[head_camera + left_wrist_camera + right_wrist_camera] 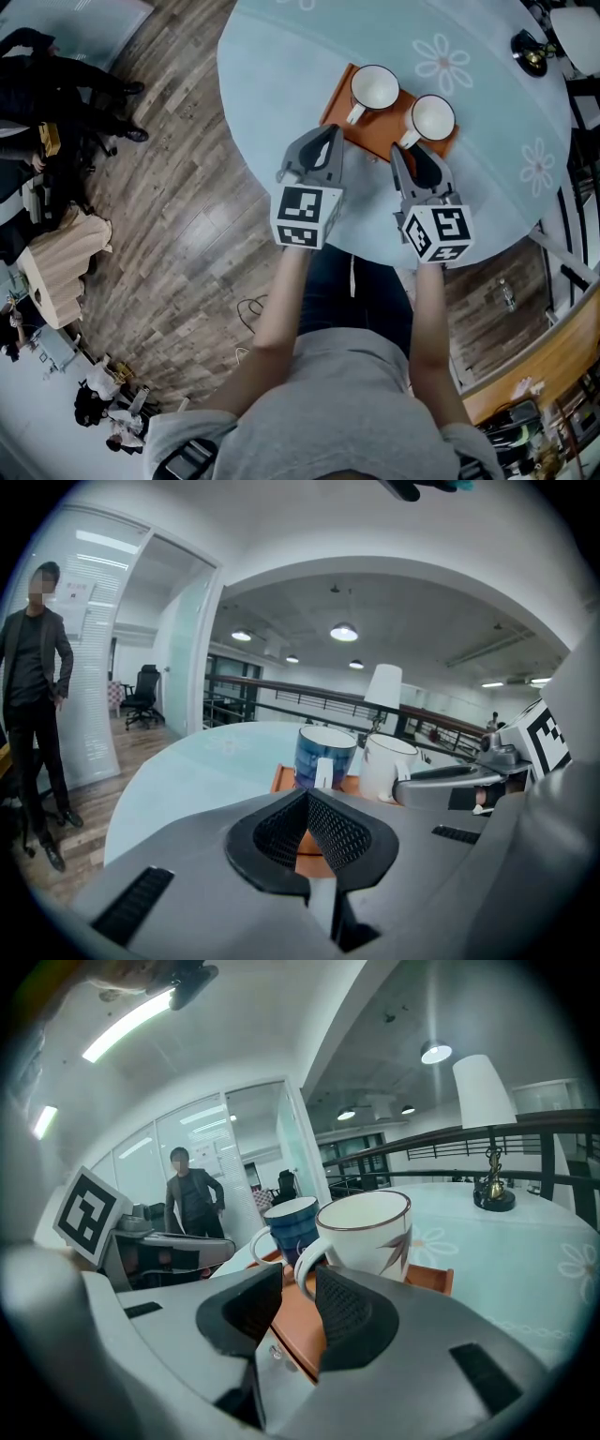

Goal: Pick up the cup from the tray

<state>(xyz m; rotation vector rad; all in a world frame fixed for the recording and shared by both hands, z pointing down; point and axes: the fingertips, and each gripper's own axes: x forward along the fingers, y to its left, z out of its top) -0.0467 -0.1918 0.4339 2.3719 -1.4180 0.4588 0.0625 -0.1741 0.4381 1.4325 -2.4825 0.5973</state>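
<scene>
An orange tray [373, 137] lies on the round table and bears two cups. The blue cup [375, 87] [323, 755] is the left one. To its right is the white cup [432, 117] [370, 1232], its handle [305, 1265] turned towards me. My right gripper [412, 155] [295, 1283] is open at the tray's near edge. The white cup's handle stands right at the mouth of its jaws, and the pads are apart from it. Just short of the tray's left corner my left gripper [326, 136] [307, 808] is shut, with nothing in it.
The table [281, 84] has a pale cloth with flower prints. A small dark ornament [530, 52] [494, 1190] sits at its far right. A white lampshade [383, 686] and a railing stand beyond. A person [33, 667] stands on the wood floor to the left.
</scene>
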